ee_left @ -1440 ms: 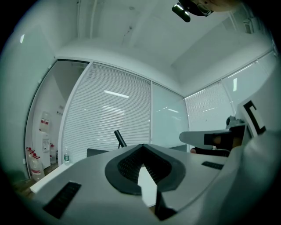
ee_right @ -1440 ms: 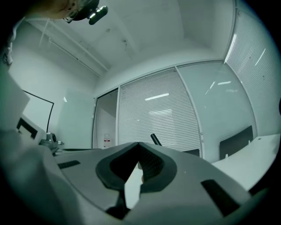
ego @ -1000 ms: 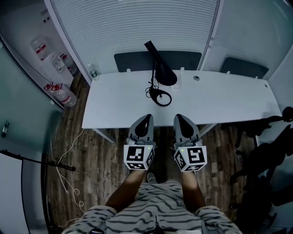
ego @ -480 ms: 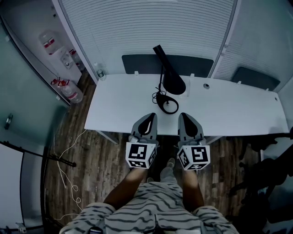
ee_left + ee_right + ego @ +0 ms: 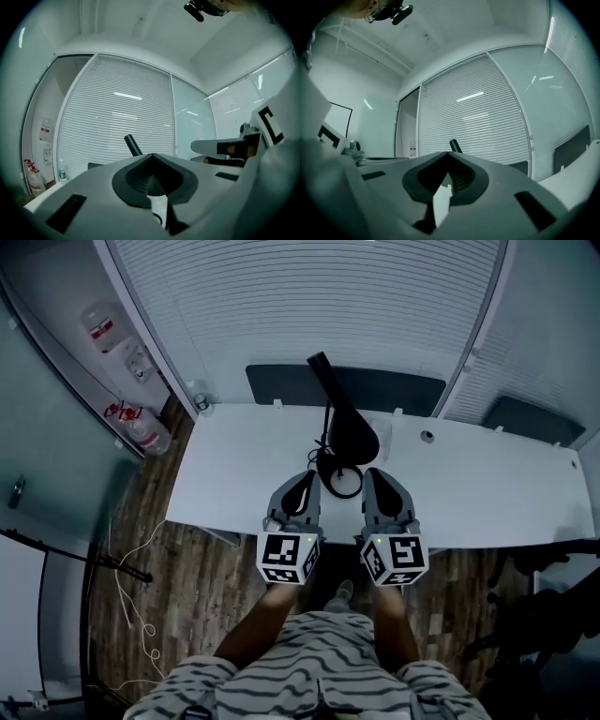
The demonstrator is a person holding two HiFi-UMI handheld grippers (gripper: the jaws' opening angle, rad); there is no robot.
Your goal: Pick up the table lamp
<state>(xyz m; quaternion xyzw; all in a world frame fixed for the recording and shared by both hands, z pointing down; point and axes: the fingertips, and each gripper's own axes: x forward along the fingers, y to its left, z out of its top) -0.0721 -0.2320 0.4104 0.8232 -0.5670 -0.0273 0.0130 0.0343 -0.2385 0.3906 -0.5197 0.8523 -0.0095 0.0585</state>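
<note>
The black table lamp stands on the white table, with its ring base near the front edge and its arm slanting up to the back left. My left gripper is shut and empty, just left of the base. On the other side of the base my right gripper is also shut and empty. Neither touches the lamp. In the left gripper view the lamp's arm tip shows above the closed left gripper. The right gripper view shows the arm tip above the closed right gripper.
A dark chair stands behind the table, another chair at the far right. A small bottle sits on the table's back left corner. Water jugs and a dispenser stand at the left. A white cable lies on the wood floor.
The person has stepped toward the table. Both grippers have moved forward from the floor side to over the table's front edge, flanking the lamp's base. Both stay shut.
</note>
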